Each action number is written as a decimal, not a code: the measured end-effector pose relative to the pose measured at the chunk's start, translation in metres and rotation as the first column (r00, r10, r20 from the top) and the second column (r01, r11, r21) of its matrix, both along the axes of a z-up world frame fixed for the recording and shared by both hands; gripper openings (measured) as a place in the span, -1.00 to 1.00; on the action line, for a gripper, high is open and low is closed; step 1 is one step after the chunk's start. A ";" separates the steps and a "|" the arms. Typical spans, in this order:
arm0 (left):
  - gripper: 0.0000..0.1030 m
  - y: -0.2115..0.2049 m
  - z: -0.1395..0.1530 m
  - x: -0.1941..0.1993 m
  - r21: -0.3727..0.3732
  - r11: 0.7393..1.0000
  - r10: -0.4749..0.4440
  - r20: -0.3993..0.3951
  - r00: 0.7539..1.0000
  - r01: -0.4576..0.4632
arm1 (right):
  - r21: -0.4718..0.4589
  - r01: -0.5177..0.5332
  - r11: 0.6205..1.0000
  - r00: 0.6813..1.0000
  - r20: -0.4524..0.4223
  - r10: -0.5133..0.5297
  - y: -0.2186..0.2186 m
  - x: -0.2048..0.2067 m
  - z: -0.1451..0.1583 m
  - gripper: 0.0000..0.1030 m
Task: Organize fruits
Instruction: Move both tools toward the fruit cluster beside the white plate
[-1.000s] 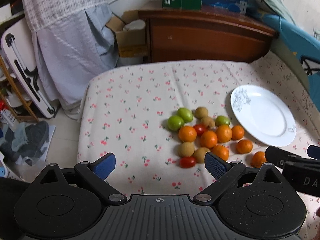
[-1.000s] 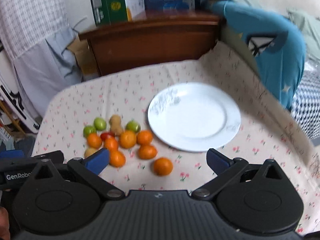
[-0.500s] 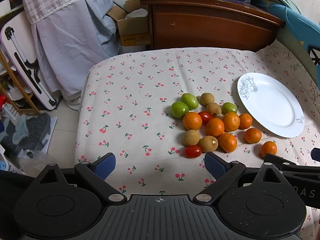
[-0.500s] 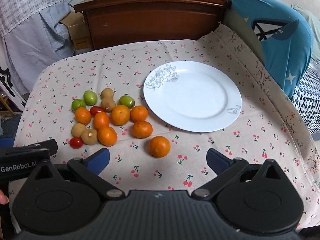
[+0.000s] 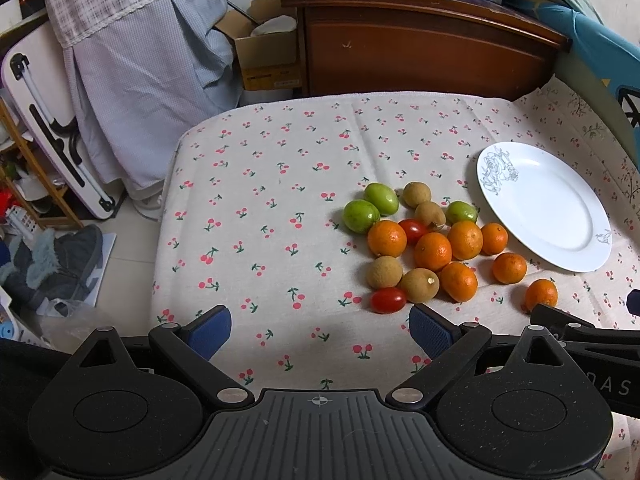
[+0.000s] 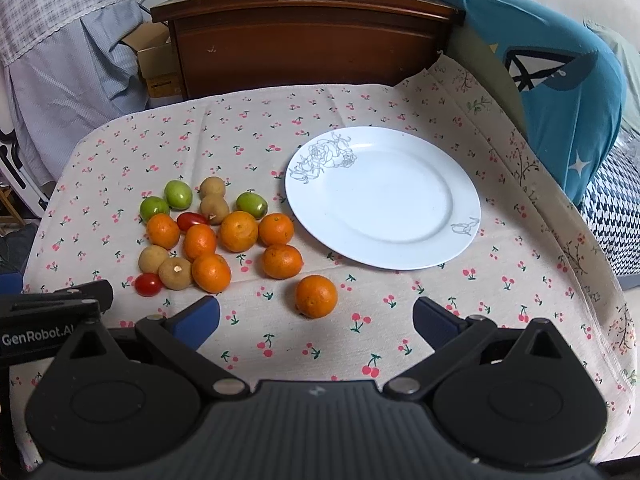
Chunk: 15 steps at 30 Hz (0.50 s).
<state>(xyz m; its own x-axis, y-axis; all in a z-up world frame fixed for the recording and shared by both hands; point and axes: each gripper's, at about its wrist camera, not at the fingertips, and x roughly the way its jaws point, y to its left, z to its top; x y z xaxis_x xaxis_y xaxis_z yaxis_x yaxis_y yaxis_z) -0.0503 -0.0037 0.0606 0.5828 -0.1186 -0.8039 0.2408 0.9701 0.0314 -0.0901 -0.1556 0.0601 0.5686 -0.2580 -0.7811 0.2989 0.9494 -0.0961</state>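
Observation:
A heap of fruit lies on the cherry-print cloth [image 5: 280, 208]: several oranges [image 6: 239, 231], three green fruits [image 6: 178, 194], several brown longans [image 6: 175, 273] and two red cherry tomatoes [image 6: 148, 284]. One orange [image 6: 316, 295] lies apart, nearest my right gripper [image 6: 316, 322], which is open and empty just short of it. An empty white plate [image 6: 382, 196] sits to the right of the heap. My left gripper [image 5: 320, 330] is open and empty, left of and in front of the heap [image 5: 426, 250].
A brown wooden cabinet [image 5: 424, 44] with boxes on top stands behind the table. A blue cushion [image 6: 560, 92] leans at the right. Hanging cloth [image 5: 140, 80], a cardboard box [image 5: 264, 56] and floor clutter are off the table's left edge.
Both grippers have moved forward and tilted down toward the table, so the fruit and plate sit closer and lower in view. Both stay open and empty.

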 end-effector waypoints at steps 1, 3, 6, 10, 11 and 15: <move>0.88 0.000 0.000 0.000 0.001 1.000 0.000 0.000 1.000 0.000 | -0.001 -0.001 1.000 1.000 0.000 0.001 0.000 0.000 0.000 0.98; 0.88 0.000 -0.001 0.000 0.005 1.000 0.001 0.000 1.000 -0.001 | 0.001 -0.003 1.000 1.000 -0.002 0.003 0.000 0.000 -0.001 0.98; 0.88 0.000 -0.001 0.000 0.009 1.000 0.002 0.001 1.000 -0.002 | -0.001 -0.006 1.000 1.000 -0.001 0.006 0.000 0.000 -0.001 0.98; 0.87 0.000 -0.001 -0.001 0.011 1.000 0.002 0.004 1.000 -0.002 | -0.003 -0.009 1.000 1.000 0.001 0.009 0.000 0.000 -0.002 0.98; 0.86 0.000 -0.001 -0.001 0.012 1.000 0.001 0.004 1.000 -0.002 | -0.003 -0.009 1.000 1.000 0.000 0.009 0.000 0.000 -0.002 0.98; 0.86 0.000 -0.001 -0.001 0.012 1.000 0.003 0.002 1.000 -0.003 | -0.003 -0.009 1.000 1.000 -0.001 0.009 0.001 0.000 -0.002 0.98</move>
<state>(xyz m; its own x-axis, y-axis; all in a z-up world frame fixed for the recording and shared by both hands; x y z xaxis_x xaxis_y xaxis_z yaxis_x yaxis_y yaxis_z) -0.0516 -0.0040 0.0595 0.5847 -0.1075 -0.8041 0.2379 0.9703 0.0433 -0.0899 -0.1550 0.0580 0.5699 -0.2552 -0.7811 0.2901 0.9518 -0.0993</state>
